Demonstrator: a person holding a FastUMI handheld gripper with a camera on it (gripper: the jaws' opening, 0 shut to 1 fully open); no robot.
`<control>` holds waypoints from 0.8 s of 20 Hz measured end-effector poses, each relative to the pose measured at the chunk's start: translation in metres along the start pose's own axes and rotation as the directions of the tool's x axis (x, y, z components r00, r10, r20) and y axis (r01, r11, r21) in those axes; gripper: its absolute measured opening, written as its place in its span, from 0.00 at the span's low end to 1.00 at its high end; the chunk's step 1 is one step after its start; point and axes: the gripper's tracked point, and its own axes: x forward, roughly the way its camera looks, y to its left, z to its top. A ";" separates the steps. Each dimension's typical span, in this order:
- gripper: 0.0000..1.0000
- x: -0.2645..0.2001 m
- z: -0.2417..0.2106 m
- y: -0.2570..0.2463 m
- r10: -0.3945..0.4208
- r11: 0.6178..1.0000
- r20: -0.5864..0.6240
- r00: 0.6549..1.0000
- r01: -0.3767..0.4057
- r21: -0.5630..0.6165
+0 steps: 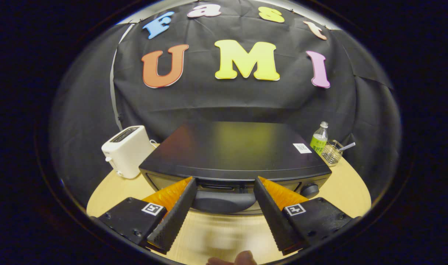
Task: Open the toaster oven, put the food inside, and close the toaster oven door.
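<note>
Oven (pixel 233 154) sits mid-desk, front toward the gripper, long axis running side to side across the desk (pixel 349 184). Door appears closed; handle (pixel 224 201) lies horizontal along the front, knob (pixel 310 190) at the front's right end. Gripper (pixel 224 186) spread wide, nothing pinched; the handle sits between the fingertips, one tip near each end, contact can't be told. Toaster (pixel 127 151) stands near the desk's left edge, apart from the oven's left side. Bottle (pixel 319 139) and wire basket (pixel 332 152) at the far right corner, just beside the oven's rear corner. Bare wood in front of the oven and along the right edge. A fingertip (pixel 242 258) shows at the near edge.
</note>
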 end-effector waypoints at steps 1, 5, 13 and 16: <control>1.00 0.000 -0.003 0.000 -0.009 1.000 -0.009 1.000 0.009 -0.014; 1.00 -0.011 -0.012 0.002 -0.007 1.000 -0.021 1.000 0.006 -0.007; 1.00 -0.061 -0.083 0.006 -0.030 0.998 -0.141 0.990 0.023 -0.052; 1.00 -0.061 -0.105 0.005 -0.014 0.997 -0.200 0.980 -0.001 -0.073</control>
